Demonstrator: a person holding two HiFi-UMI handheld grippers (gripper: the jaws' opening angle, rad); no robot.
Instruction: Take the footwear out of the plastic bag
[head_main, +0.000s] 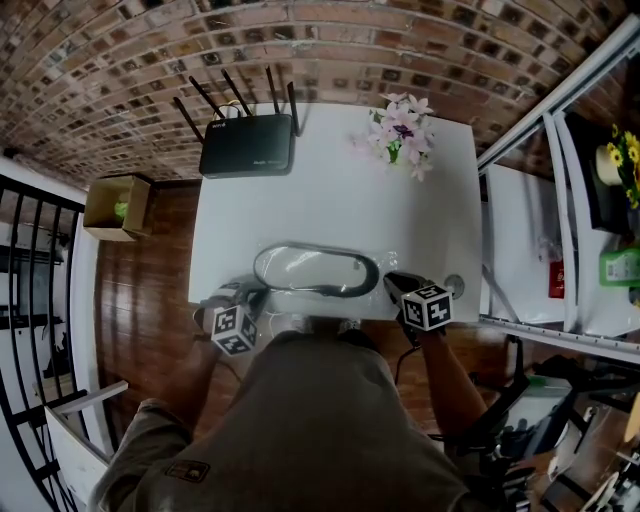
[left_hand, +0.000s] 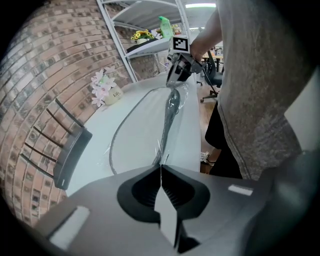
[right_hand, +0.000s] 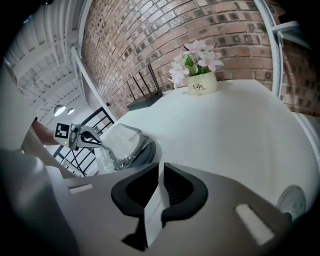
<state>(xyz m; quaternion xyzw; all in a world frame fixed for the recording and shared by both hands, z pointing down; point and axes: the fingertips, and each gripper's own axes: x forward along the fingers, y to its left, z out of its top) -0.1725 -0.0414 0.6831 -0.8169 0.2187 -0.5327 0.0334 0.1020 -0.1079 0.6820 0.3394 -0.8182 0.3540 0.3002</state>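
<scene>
A flat slipper (head_main: 315, 270) with a pale insole and a dark grey rim lies inside a clear plastic bag (head_main: 372, 262) at the near edge of the white table (head_main: 330, 200). My left gripper (head_main: 256, 294) is at the bag's left end. In the left gripper view its jaws (left_hand: 161, 167) are shut on a pinch of the film, which runs taut along the table edge to my right gripper (left_hand: 175, 81). My right gripper (head_main: 392, 281) is at the bag's right end, its jaws (right_hand: 161, 166) almost together on the film. The bagged slipper (right_hand: 122, 142) lies just beyond them.
A black router (head_main: 247, 145) with several antennas stands at the table's far left. A pot of pink flowers (head_main: 402, 135) stands at the far right. A small round disc (head_main: 455, 285) lies near the right gripper. White shelving (head_main: 540, 230) is on the right, a cardboard box (head_main: 115, 205) on the floor to the left.
</scene>
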